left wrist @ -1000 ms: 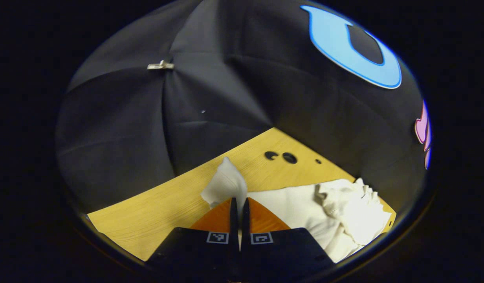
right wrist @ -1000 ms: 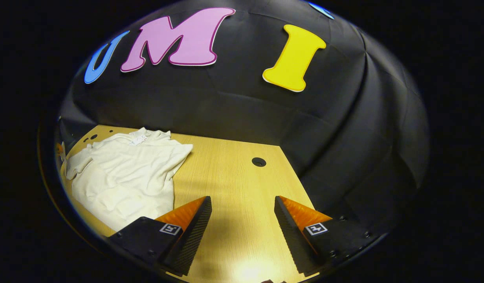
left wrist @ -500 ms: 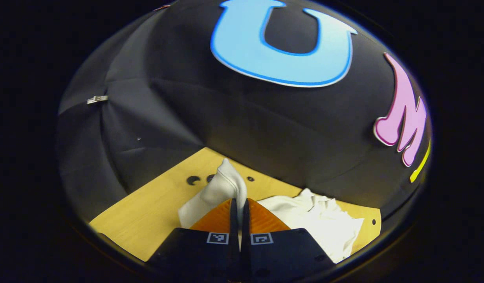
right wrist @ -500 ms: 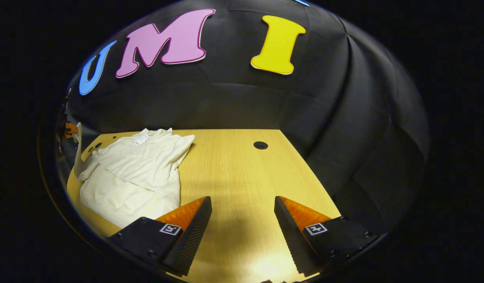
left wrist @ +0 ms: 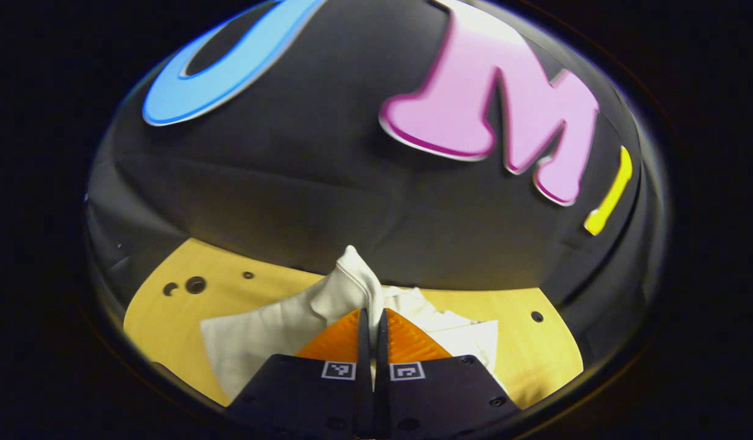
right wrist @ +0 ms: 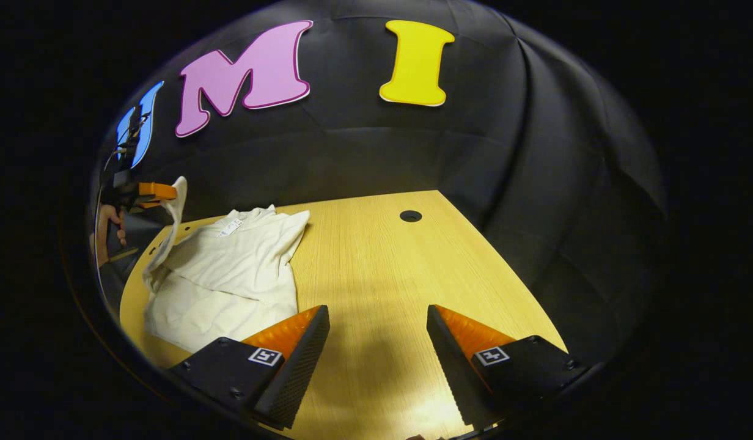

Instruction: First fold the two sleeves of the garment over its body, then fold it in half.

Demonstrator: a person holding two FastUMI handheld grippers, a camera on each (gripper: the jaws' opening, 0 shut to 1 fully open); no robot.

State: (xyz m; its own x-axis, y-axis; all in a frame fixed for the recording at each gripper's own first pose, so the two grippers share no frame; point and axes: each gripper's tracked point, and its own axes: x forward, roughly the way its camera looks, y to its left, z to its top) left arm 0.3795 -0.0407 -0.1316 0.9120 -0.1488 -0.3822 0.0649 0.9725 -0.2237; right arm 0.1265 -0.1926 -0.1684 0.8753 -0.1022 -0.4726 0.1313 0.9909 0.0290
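The left gripper (left wrist: 371,318) is keeping its jaws clamped on a sleeve (left wrist: 352,282), lifting it higher and swinging it over the garment (right wrist: 230,269) lying on the counter (right wrist: 389,275). The right gripper (right wrist: 378,318), jaws wide, is hovering beside the garment's edge.

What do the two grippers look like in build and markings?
Both match: the left gripper and right gripper each have two wedge-shaped fingers on black blocks, each block carrying a small square black-and-white marker. The right gripper's inner faces are finely ribbed. Thin cables run above the left gripper in the right gripper view.
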